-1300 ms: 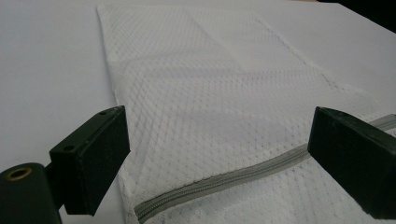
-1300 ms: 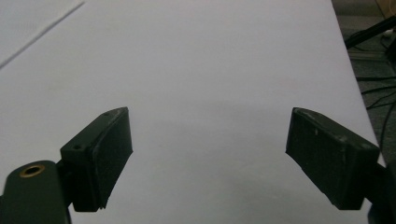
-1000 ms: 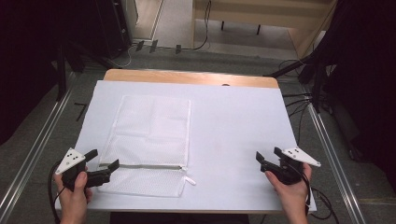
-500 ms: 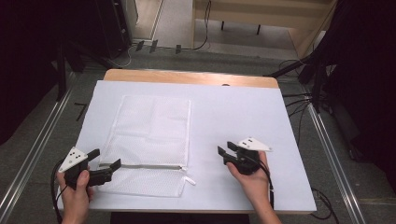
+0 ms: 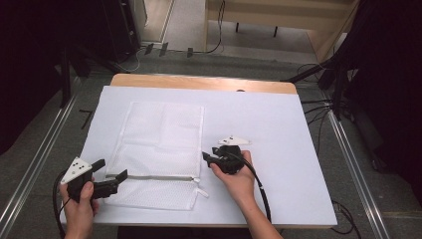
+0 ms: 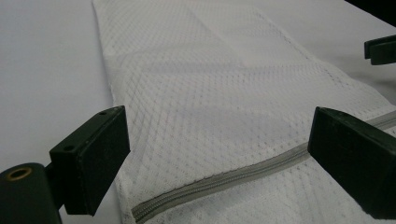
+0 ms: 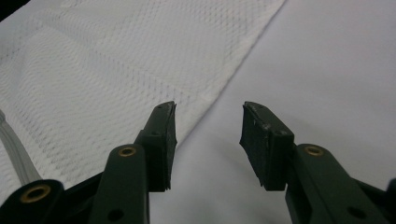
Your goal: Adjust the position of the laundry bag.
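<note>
A white mesh bag [image 5: 161, 144] lies flat on the left half of the table, with a grey zipper [image 5: 154, 177] running across near its front end. My left gripper [image 5: 110, 170] is open at the bag's left edge, by the zipper's left end. In the left gripper view its jaws stand wide apart [image 6: 217, 140] over the mesh, with the zipper [image 6: 224, 177] between them. My right gripper [image 5: 208, 160] is open at the bag's right edge, just above the zipper pull [image 5: 199, 188]. In the right gripper view the bag's edge [image 7: 205, 95] runs between the jaws [image 7: 208, 123].
A white sheet [image 5: 278, 124] covers the table, with a wooden strip [image 5: 199, 82] along the far edge. The tip of the right gripper's jaw [image 6: 380, 49] shows beyond the bag in the left gripper view. Cables [image 5: 323, 107] hang off the table's right side.
My right gripper has travelled left from the table's right edge to the bag's right edge. The left gripper has barely shifted.
</note>
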